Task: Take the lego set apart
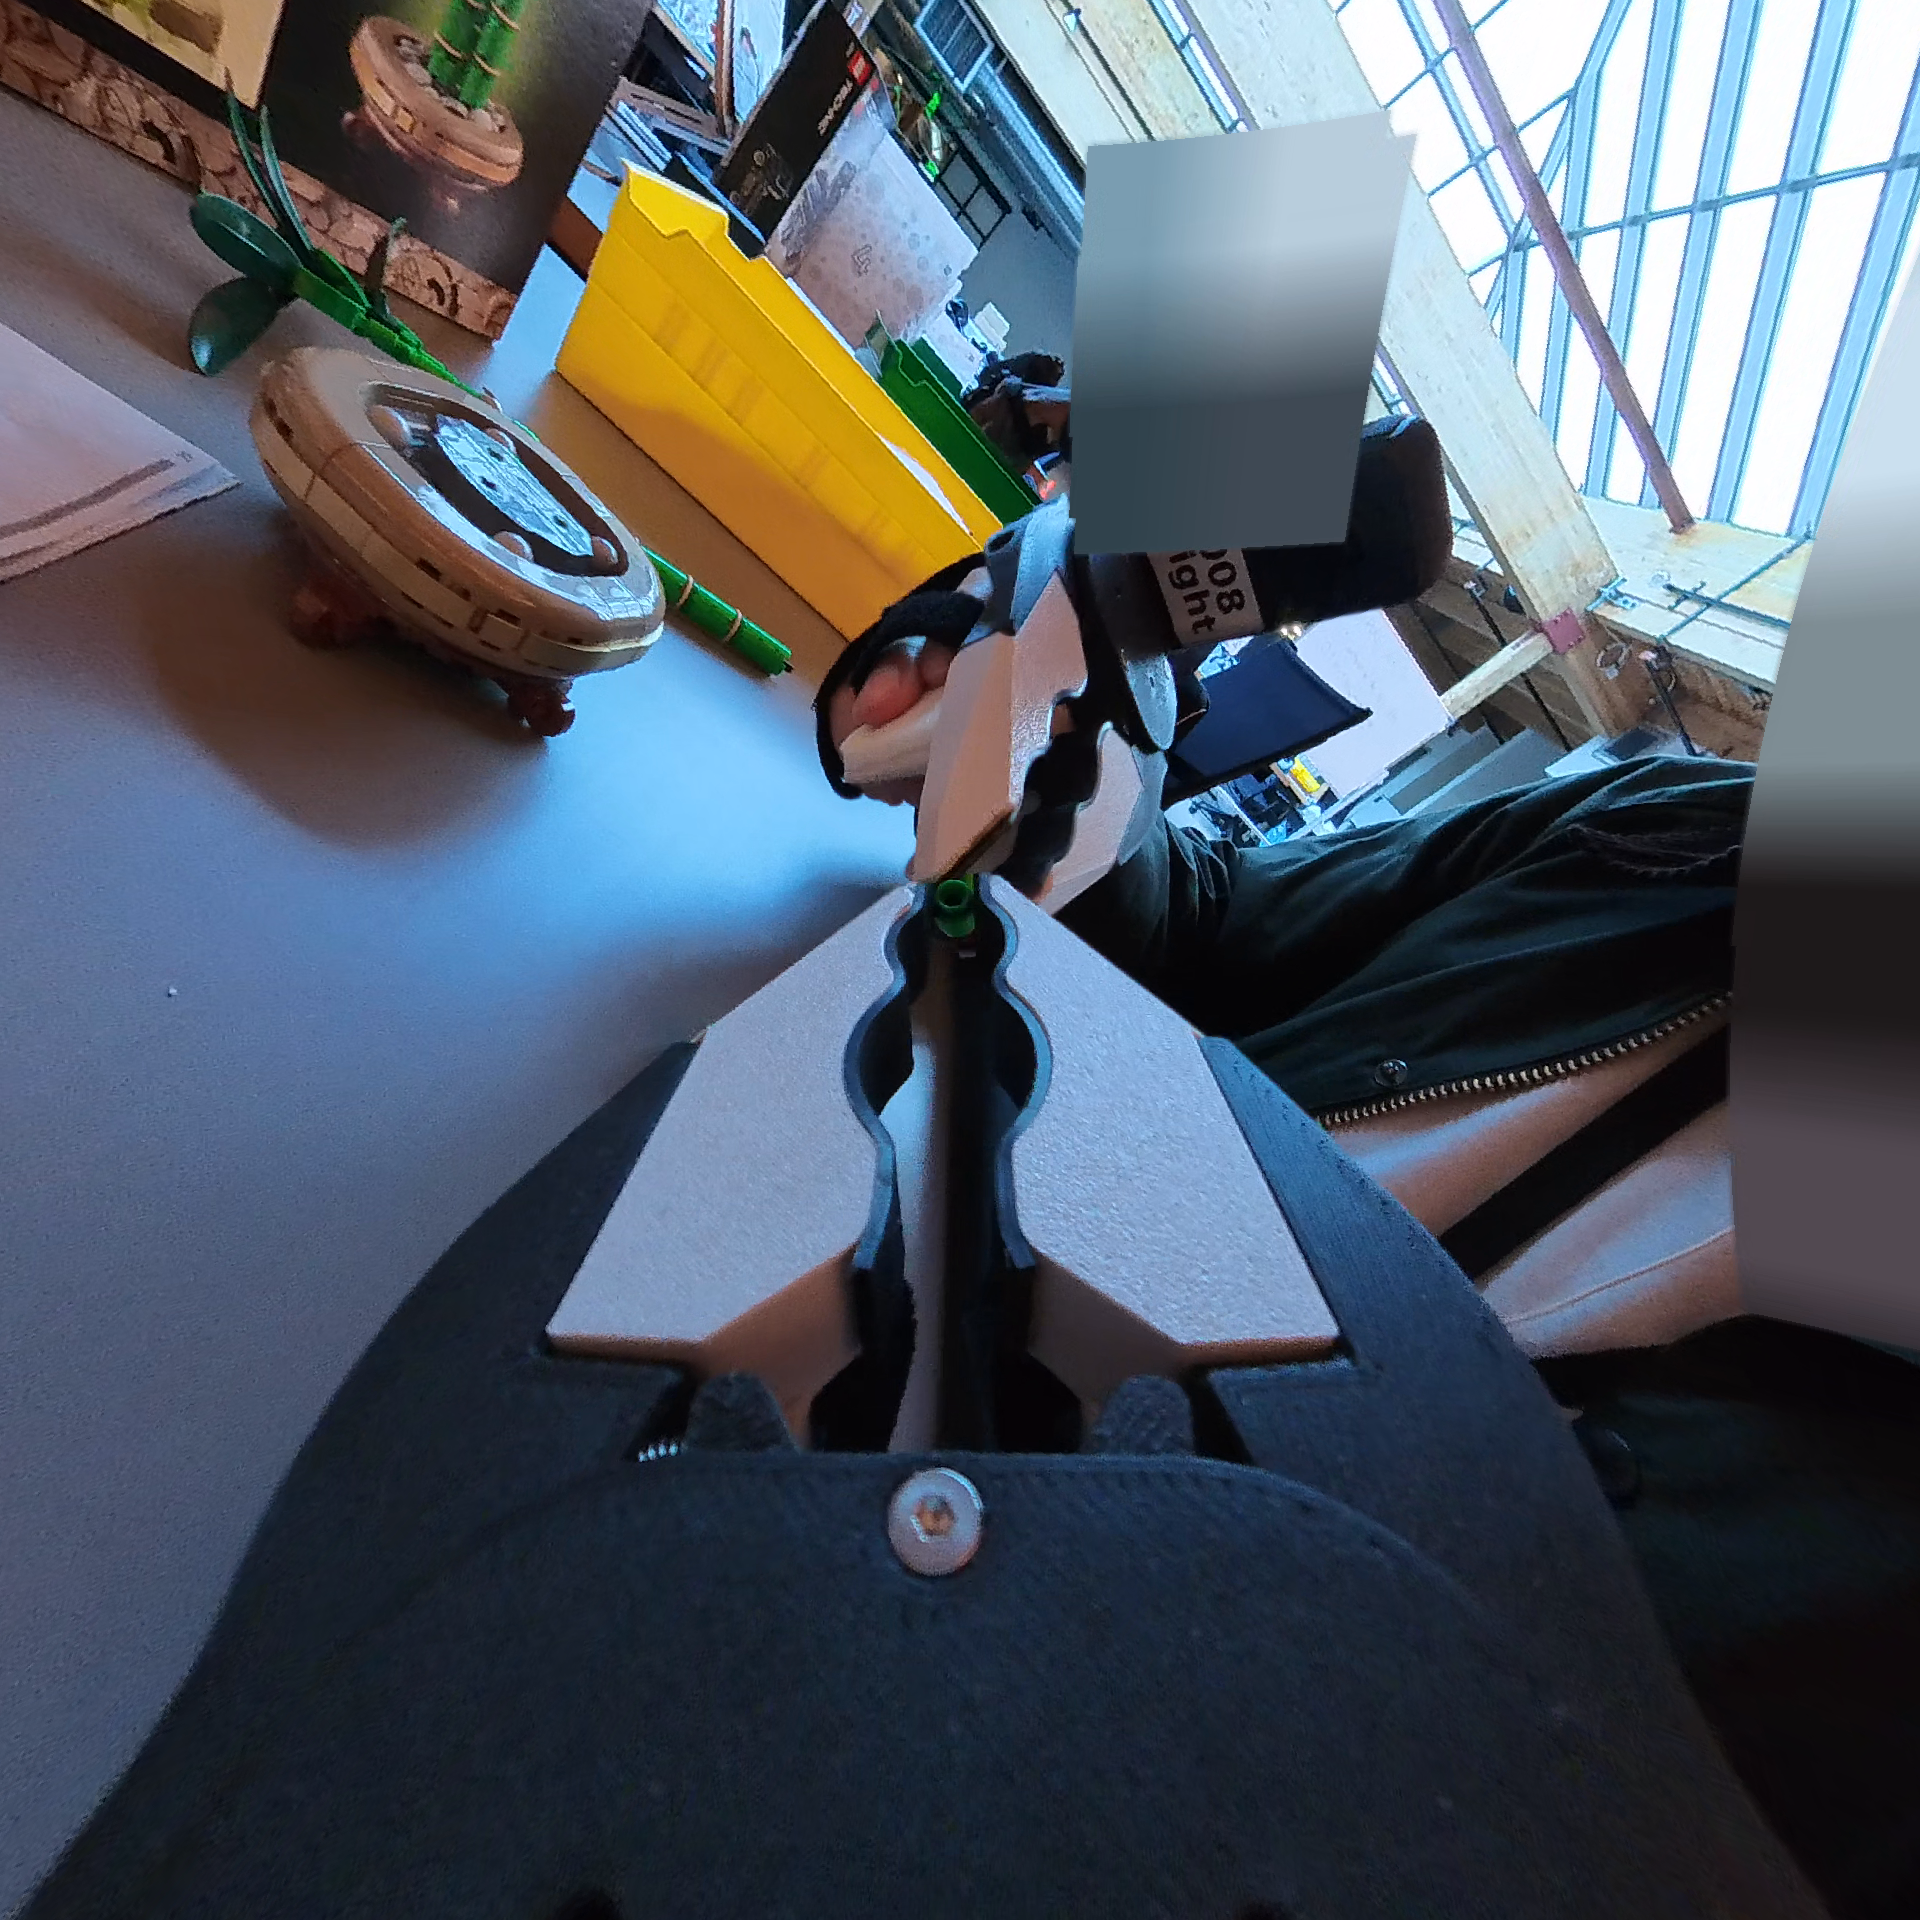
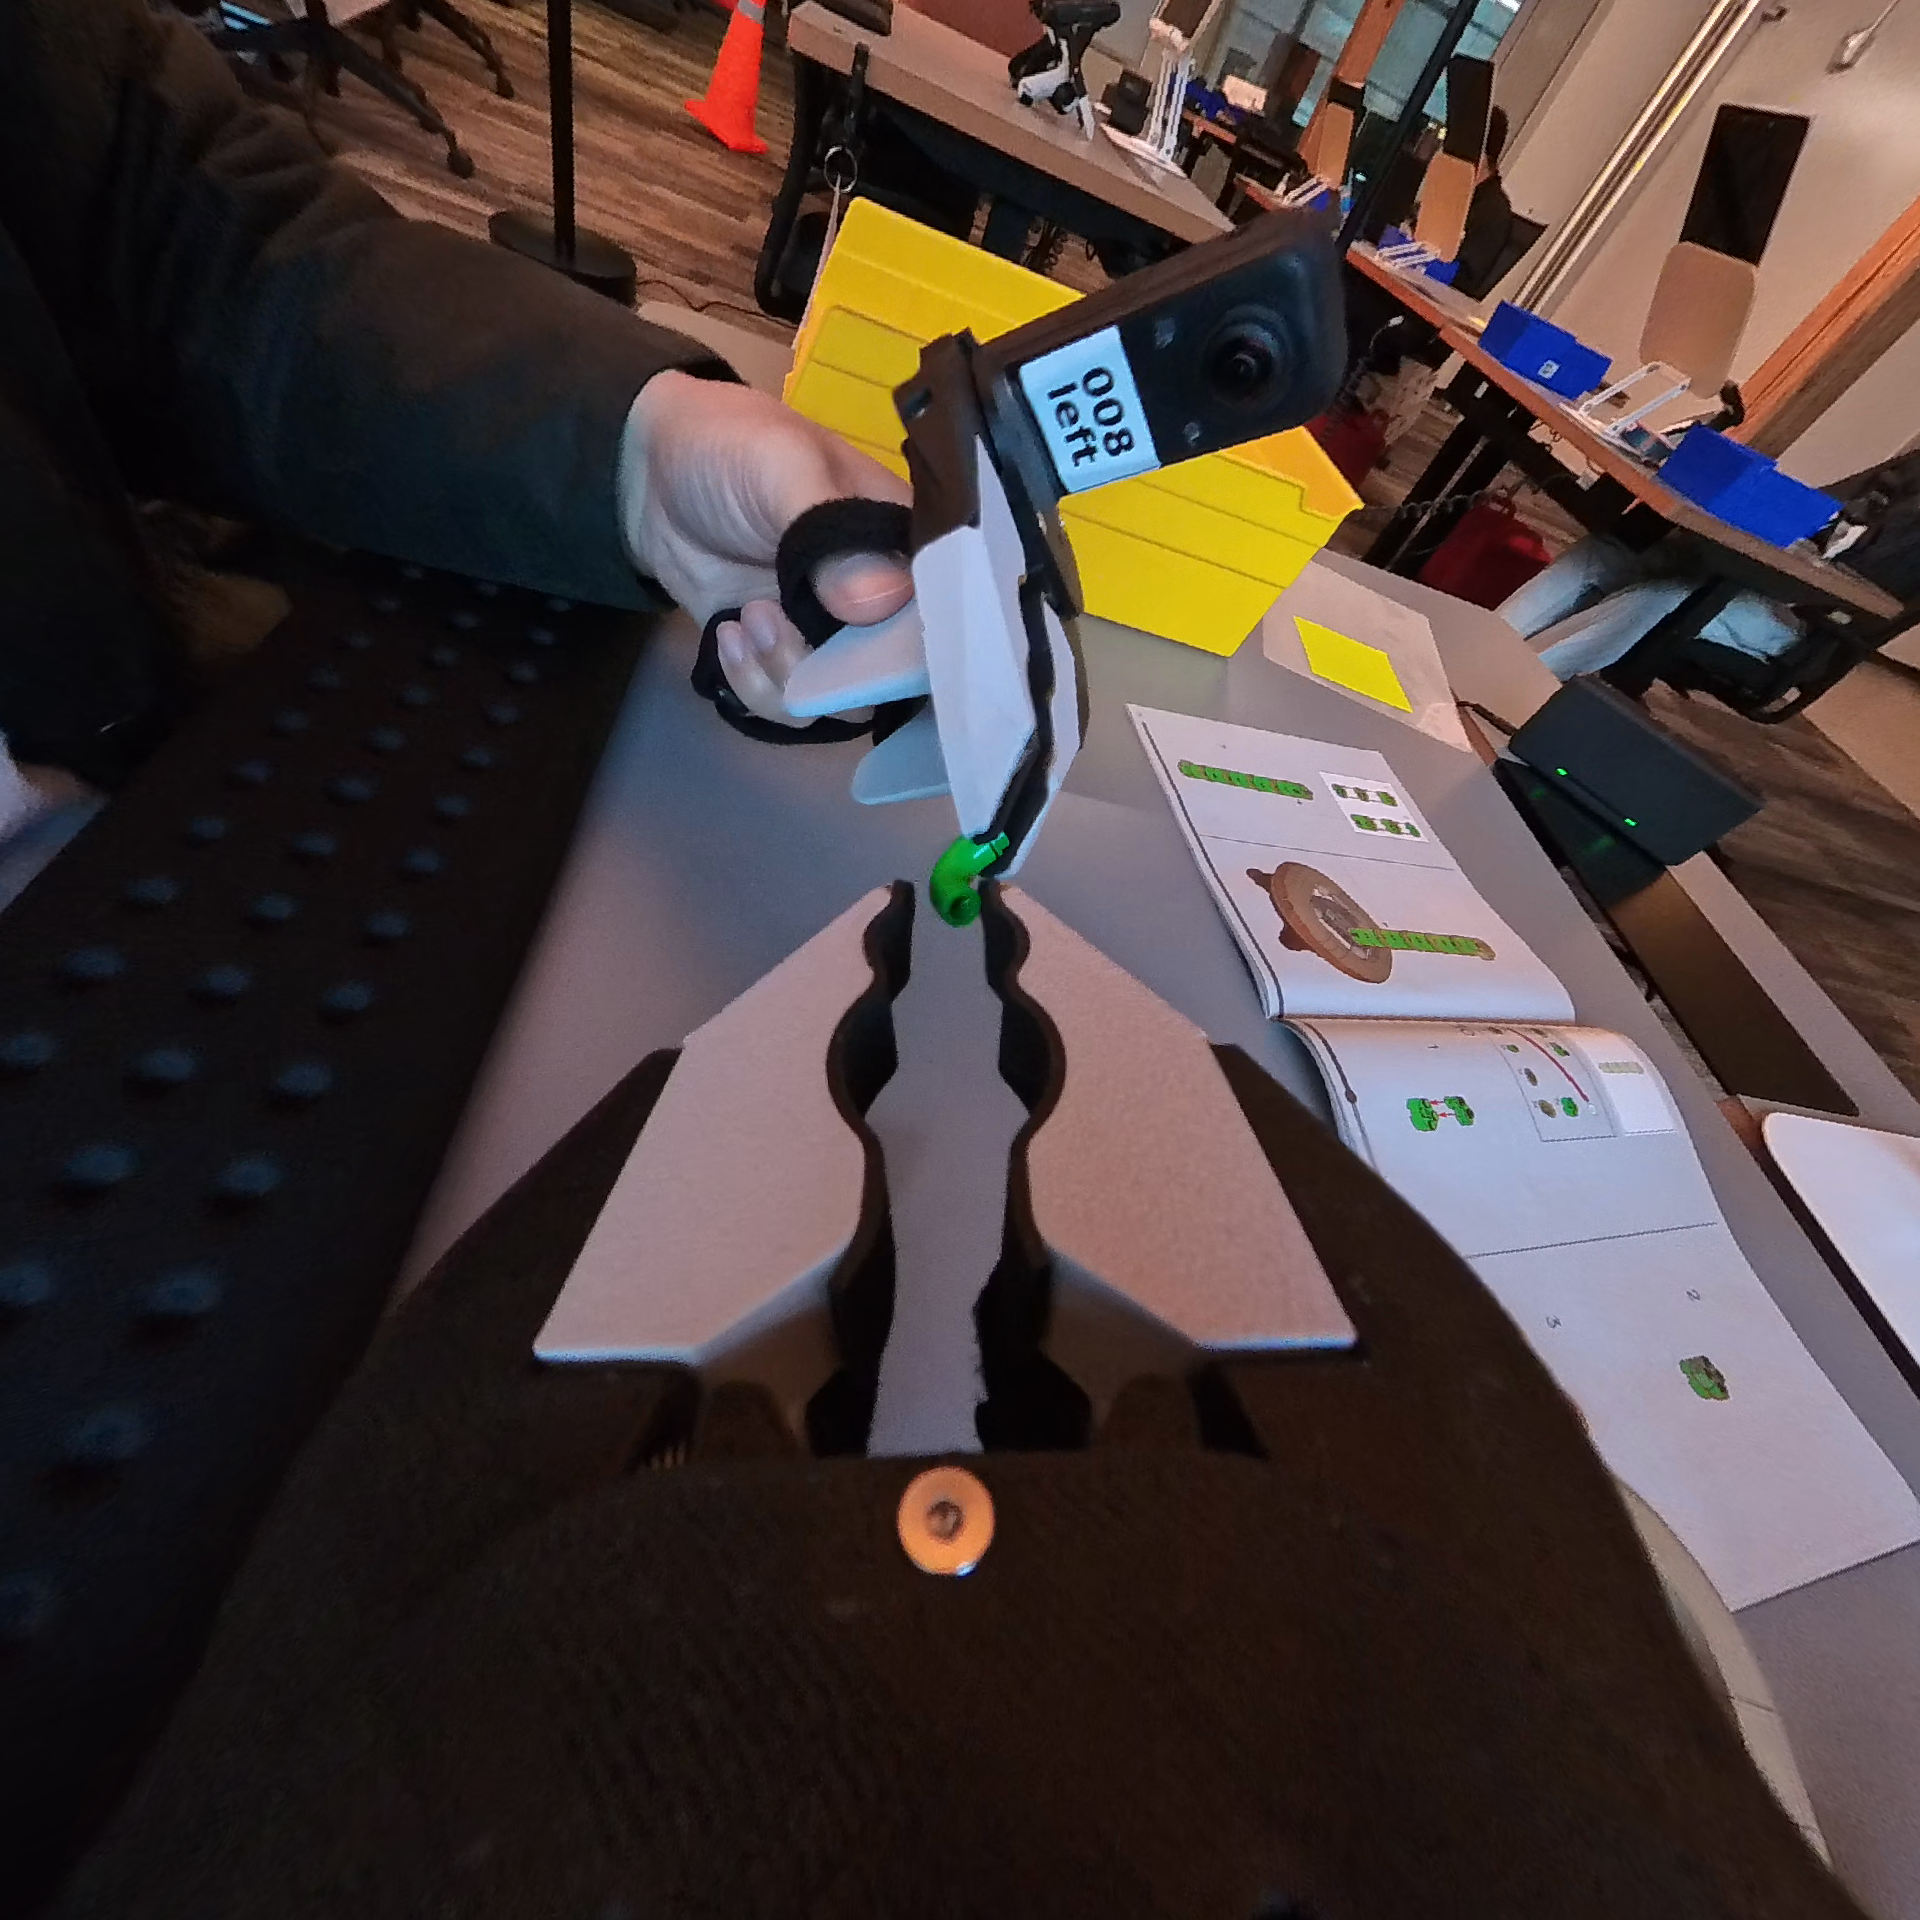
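Note:
A small green lego elbow piece (image 1: 951, 902) is pinched at the tips of my left gripper (image 1: 953, 914), which is shut on it and held above the grey table (image 1: 312, 1039). In the right wrist view the piece (image 2: 956, 883) hangs from the left gripper (image 2: 1003, 836), and its ring end sits between the tips of my right gripper (image 2: 951, 899). The right jaws stand narrowly apart, and a sliver of gap shows beside the piece. In the left wrist view the right gripper (image 1: 940, 868) meets the piece from above. The tan round lego pot base (image 1: 457, 520) stands on the table at far left.
Green lego stalks (image 1: 717, 613) and leaves (image 1: 260, 281) lie by the base. Behind them are a yellow bin (image 1: 748, 395) and the set's box (image 1: 416, 125). An open instruction booklet (image 2: 1455, 1091) lies to the right, with a black device (image 2: 1621, 790) beyond it. A person's dark sleeve (image 2: 364, 364) is at left. Both grippers' tips are close together, under 4 cm apart.

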Demonstrator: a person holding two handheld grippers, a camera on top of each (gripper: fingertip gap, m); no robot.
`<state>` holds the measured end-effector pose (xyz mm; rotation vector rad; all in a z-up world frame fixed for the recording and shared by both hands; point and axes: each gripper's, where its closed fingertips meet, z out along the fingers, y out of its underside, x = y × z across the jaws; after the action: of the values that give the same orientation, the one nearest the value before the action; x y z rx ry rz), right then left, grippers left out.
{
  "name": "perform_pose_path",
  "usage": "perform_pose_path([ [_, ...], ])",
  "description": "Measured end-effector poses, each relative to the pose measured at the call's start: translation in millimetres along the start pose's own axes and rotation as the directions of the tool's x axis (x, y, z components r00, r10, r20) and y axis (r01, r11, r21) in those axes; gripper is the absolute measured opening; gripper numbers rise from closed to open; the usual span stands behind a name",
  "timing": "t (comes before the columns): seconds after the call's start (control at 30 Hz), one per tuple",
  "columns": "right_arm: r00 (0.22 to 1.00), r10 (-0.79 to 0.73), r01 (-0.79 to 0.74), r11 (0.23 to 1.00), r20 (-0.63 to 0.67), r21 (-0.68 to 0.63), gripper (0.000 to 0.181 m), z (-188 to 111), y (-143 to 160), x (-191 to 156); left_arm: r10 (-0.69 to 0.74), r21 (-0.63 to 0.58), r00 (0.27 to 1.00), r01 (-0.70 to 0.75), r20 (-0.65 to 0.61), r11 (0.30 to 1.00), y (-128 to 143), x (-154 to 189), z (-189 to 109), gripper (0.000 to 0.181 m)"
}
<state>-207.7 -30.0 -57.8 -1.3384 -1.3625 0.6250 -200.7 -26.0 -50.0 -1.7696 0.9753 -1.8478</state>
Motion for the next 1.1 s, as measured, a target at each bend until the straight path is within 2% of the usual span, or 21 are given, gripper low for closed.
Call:
perform_pose_path([
  [0.17, 0.999, 0.027, -0.027, 1.0, -0.021, 0.008, 0.016, 2, -2, 3, 0.005, 0.027, 1.0, -0.006, 0.014, 1.0, -4, -2, 0, 0.005],
  [0.27, 0.999, 0.045, -0.045, 0.999, -0.03, 0.003, 0.008, 1, -2, 5, 0.007, 0.028, 1.0, -0.007, 0.008, 1.0, -4, 0, 1, 0.005],
  [0.4, 0.999, 0.041, -0.041, 0.999, -0.017, 0.019, 0.008, -2, -8, 3, -0.01, 0.042, 0.999, 0.011, -0.033, 0.999, -5, 6, 2, 0.005],
  [0.63, 0.991, 0.095, -0.096, 0.995, 0.09, 0.005, 0.008, -6, -9, -11, -0.044, -0.021, 0.994, 0.042, -0.103, 0.999, 4, 14, 5, 0.005],
  [0.67, 0.985, 0.087, -0.087, 0.996, 0.152, -0.005, 0.008, -9, -9, -20, -0.051, 0.028, 0.995, 0.054, -0.082, 0.998, -4, 10, -1, 0.004],
  [0.73, 0.989, 0.086, -0.087, 0.996, 0.121, 0.008, 0.008, -17, -9, -14, -0.092, 0.214, 0.992, 0.108, -0.083, 0.971, -37, -1, -38, 0.004],
  [0.8, 0.99, 0.108, -0.113, 0.992, 0.094, 0.054, 0.007, -25, -16, -3, -0.074, 0.301, 0.997, 0.08, -0.029, 0.95, -50, -10, -67, 0.004],
  [0.83, 0.987, 0.13, -0.136, 0.989, 0.093, 0.066, 0.008, -26, -16, 0, -0.038, 0.287, 0.999, 0.042, -0.019, 0.957, -48, -8, -68, 0.004],
  [0.93, 0.989, 0.132, -0.134, 0.991, 0.07, 0.027, 0.008, -21, -5, 3, 0.067, 0.208, 0.982, -0.029, -0.177, 0.978, -42, 29, -48, 0.004],
  [0.97, 0.99, 0.13, -0.129, 0.992, 0.064, -0.017, 0.008, -17, 3, 3, 0.117, 0.18, 0.981, -0.089, -0.154, 0.98, -37, 32, -41, 0.004],
  [1.03, 0.992, 0.116, -0.112, 0.989, 0.039, -0.094, 0.008, -11, 17, 3, 0.285, 0.048, 0.958, -0.286, 0.019, 0.957, -21, 19, -28, 0.005],
  [1.07, 0.994, 0.104, -0.1, 0.988, 0.032, -0.118, 0.008, -9, 21, 3, 0.392, -0.056, 0.911, -0.388, 0.128, 0.92, -10, 5, -25, 0.005],
  [1.1, 0.995, 0.097, -0.092, 0.986, 0.029, -0.139, 0.008, -8, 25, 3, 0.5, -0.202, 0.833, -0.461, 0.237, 0.864, 2, -16, -25, 0.005],
])
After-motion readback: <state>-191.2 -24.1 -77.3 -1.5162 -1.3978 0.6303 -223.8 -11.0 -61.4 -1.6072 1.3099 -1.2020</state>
